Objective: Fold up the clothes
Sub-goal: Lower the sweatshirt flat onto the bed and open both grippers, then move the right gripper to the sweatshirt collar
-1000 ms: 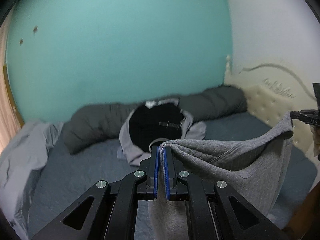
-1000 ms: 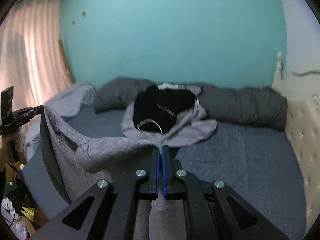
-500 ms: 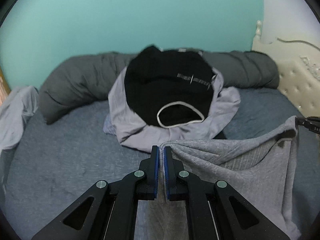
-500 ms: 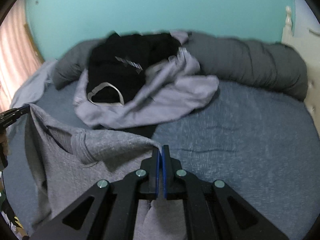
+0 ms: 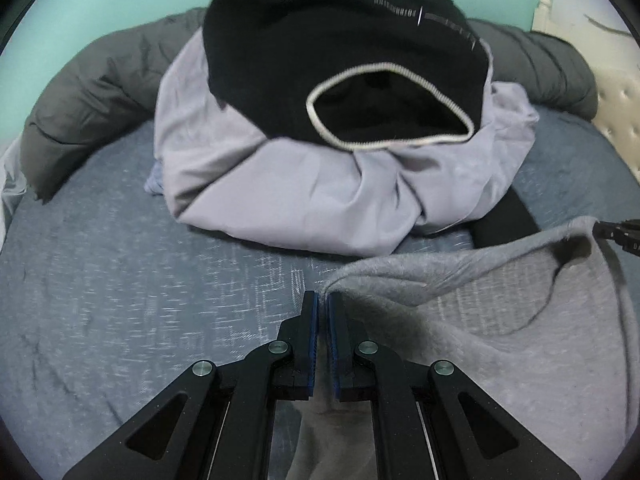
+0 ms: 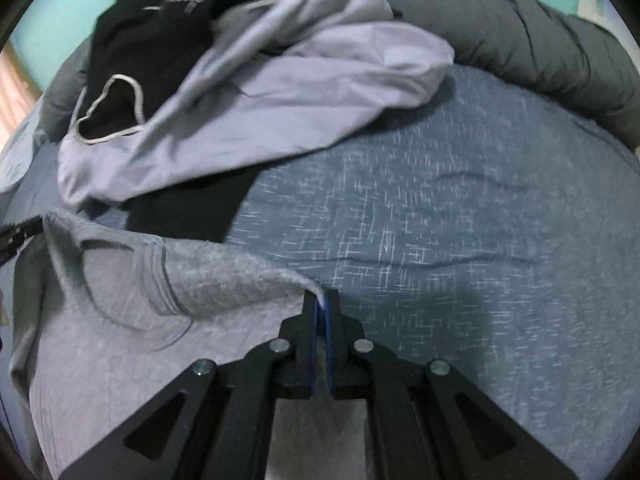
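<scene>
A grey knit garment [image 5: 500, 320] hangs stretched between my two grippers, low over the blue-grey bed [image 5: 140, 300]. My left gripper [image 5: 323, 308] is shut on one top corner of it; the cloth runs off to the right, where the other gripper's tip [image 5: 618, 234] pinches the far corner. In the right wrist view my right gripper [image 6: 320, 304] is shut on its corner of the grey garment [image 6: 120, 320], which spreads to the left toward the left gripper's tip [image 6: 18, 234].
A heap of clothes lies just beyond: a black top with a white-edged neck [image 5: 360, 64] on a lavender garment [image 5: 300, 192]. A dark grey rolled duvet [image 6: 540, 40] lines the far side under a teal wall. A cream tufted headboard [image 5: 616, 104] stands at right.
Both grippers came down and forward with the grey garment held between them. The view tipped from the wall down to the bed, and the clothes heap now looms much closer.
</scene>
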{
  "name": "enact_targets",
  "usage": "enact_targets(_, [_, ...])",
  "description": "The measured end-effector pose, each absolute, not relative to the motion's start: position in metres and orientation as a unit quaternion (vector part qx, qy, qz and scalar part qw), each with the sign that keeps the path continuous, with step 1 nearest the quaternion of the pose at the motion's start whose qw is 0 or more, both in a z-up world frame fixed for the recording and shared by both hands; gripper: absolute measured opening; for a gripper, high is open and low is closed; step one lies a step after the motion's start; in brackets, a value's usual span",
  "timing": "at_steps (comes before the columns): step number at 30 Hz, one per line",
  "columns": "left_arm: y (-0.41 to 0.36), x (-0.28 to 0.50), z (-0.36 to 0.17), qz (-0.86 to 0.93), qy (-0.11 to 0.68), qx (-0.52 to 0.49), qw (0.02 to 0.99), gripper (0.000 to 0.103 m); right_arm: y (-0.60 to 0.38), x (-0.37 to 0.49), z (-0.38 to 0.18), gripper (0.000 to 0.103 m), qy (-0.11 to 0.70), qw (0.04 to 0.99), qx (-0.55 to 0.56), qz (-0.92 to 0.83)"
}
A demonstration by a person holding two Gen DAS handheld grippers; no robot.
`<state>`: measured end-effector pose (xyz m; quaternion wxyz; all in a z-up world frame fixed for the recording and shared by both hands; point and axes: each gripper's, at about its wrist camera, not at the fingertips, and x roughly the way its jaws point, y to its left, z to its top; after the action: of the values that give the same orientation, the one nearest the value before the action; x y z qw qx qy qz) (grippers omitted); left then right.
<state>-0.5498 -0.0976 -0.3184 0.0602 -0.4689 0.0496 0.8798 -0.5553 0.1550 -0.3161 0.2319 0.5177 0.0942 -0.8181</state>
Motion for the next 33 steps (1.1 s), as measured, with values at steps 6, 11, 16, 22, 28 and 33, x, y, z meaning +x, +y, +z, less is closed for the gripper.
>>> enact_targets(6, [-0.089,-0.556,-0.327,0.877,0.061,-0.473,0.063,0.008,0.163,-0.558,-0.303,0.043,0.072,0.219,0.476,-0.849])
enact_targets(11, [-0.093,-0.541,-0.3,0.897,0.024,-0.435,0.075,0.011,0.176,-0.548,-0.281,0.046,0.011,0.234,0.425,-0.875])
enact_targets(16, [-0.05,-0.534,-0.289,0.898,0.076,-0.417,0.116,0.011,0.176,-0.515,-0.276,0.046,-0.028,0.245,0.421,-0.873])
enact_targets(22, [-0.007,-0.552,-0.329,0.864,0.144,-0.471,0.102,0.012,0.172,-0.49,-0.283,0.046,-0.019,0.268,0.428,-0.863])
enact_targets(28, [0.006,-0.566,-0.36,0.855,0.175,-0.483,0.075,0.012,0.171,-0.478,-0.277,0.046,0.002,0.309,0.415,-0.856])
enact_targets(33, [0.002,-0.576,-0.36,0.86,0.164,-0.478,0.069,0.0,0.172,-0.473,-0.284,0.046,0.021,0.32,0.414,-0.852])
